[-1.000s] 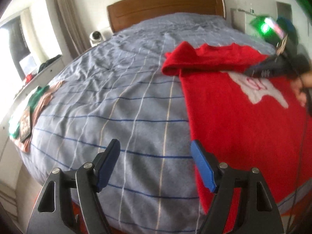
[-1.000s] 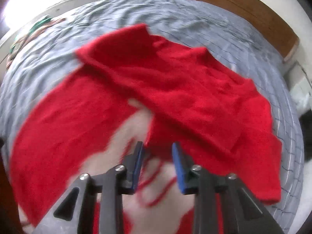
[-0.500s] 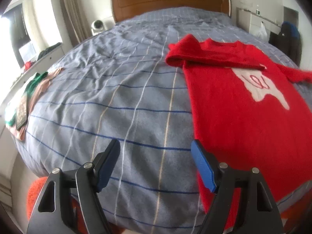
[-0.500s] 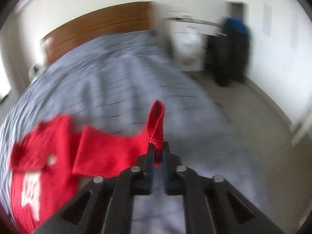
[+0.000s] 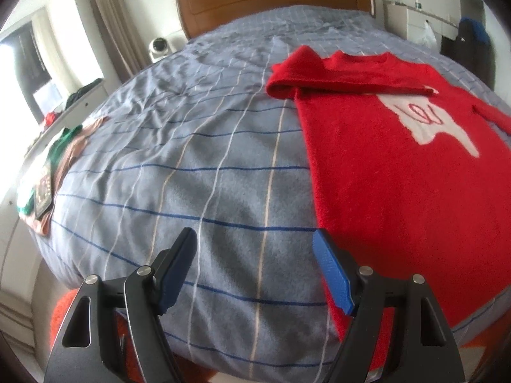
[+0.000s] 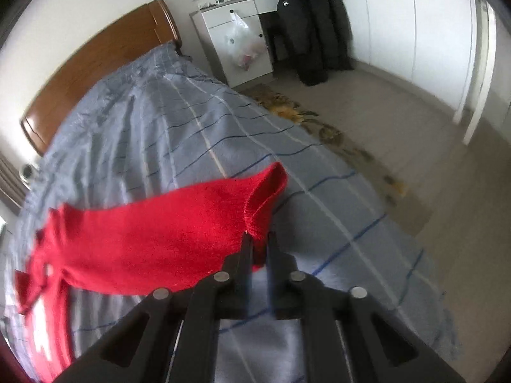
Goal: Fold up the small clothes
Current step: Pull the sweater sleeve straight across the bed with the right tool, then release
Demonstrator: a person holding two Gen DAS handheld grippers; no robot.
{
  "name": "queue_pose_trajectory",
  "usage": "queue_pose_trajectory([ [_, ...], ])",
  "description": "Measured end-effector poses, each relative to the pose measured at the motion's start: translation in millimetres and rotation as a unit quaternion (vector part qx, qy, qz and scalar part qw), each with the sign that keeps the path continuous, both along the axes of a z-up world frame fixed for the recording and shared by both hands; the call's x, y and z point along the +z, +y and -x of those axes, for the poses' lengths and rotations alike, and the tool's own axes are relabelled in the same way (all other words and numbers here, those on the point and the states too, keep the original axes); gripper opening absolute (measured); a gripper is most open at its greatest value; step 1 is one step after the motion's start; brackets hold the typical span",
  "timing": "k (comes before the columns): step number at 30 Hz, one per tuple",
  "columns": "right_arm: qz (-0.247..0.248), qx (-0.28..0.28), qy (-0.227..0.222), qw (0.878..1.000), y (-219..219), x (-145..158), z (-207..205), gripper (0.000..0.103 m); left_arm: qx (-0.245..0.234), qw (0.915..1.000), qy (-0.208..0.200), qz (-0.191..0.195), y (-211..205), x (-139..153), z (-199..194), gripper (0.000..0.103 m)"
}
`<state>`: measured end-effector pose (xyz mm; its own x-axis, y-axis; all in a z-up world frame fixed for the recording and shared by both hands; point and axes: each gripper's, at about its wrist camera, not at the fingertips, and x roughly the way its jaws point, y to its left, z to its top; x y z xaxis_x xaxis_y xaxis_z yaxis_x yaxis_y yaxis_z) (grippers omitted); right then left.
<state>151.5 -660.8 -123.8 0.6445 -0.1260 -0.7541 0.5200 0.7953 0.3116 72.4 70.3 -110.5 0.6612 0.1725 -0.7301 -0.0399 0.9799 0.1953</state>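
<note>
A red sweater [image 5: 399, 146] with a white motif lies flat on the blue striped bed [image 5: 191, 159]; its left sleeve is folded across the chest. My left gripper [image 5: 255, 274] is open and empty, above the bedspread just left of the sweater's hem. My right gripper [image 6: 258, 239] is shut on the cuff of the sweater's right sleeve [image 6: 159, 239], holding it stretched out sideways above the bed. The sweater's body shows at the lower left of the right wrist view.
A wooden headboard [image 5: 274, 0] is at the far end. Clothes [image 5: 48, 172] lie on the bed's left edge. A white cabinet [image 6: 236, 41] with a plastic bag and dark coats [image 6: 313, 32] stand to the right, beyond a floor rug [image 6: 319, 124].
My right gripper closed on the right sleeve's cuff and pulled it out to the right, away from the sweater's body. My left gripper stayed open and nearly still.
</note>
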Motion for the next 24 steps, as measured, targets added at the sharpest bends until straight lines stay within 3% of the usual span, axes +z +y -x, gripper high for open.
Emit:
queue_pose_trajectory([
  [3,-0.060,0.003,-0.035,0.998,-13.4,-8.9,4.7,0.040,-0.001,1.0000,0.002,-0.002,-1.0,-1.5,-0.8,0.077],
  [4,-0.081,-0.002,-0.051,0.995,-17.3,-8.8,8.4,0.045,-0.001,1.0000,0.002,-0.003,-1.5,-2.2,-1.1,0.077],
  [6,-0.111,-0.014,-0.068,0.991,-23.3,-11.8,9.8,0.046,-0.002,1.0000,0.004,-0.005,-2.7,-3.2,-2.2,0.077],
  [8,-0.141,-0.031,-0.064,0.987,-30.7,-18.6,6.3,0.044,-0.001,1.0000,0.005,-0.008,-3.4,-4.2,-3.1,0.077],
  [10,-0.118,-0.048,-0.026,0.991,-32.2,-19.6,0.4,0.004,0.000,1.0000,0.006,-0.006,-2.9,-4.4,-2.8,0.077],
  [14,-0.067,-0.062,-0.007,0.996,-28.8,-14.7,1.5,0.003,0.002,1.0000,0.007,-0.006,-1.1,-5.5,-4.1,0.077],
  [18,-0.089,-0.086,-0.006,0.992,-40.7,-31.8,13.8,0.002,0.001,0.9999,0.008,-0.008,-0.8,-5.5,-4.7,0.077],
  [21,-0.076,-0.078,-0.005,0.994,-35.4,-29.7,12.5,0.003,-0.009,0.9999,0.009,-0.005,0.6,-2.4,-6.0,0.077],
  [24,-0.098,-0.077,-0.029,0.992,-36.3,-24.2,23.9,0.012,-0.029,0.9992,0.008,0.025,5.4,13.7,-3.4,0.083],
])
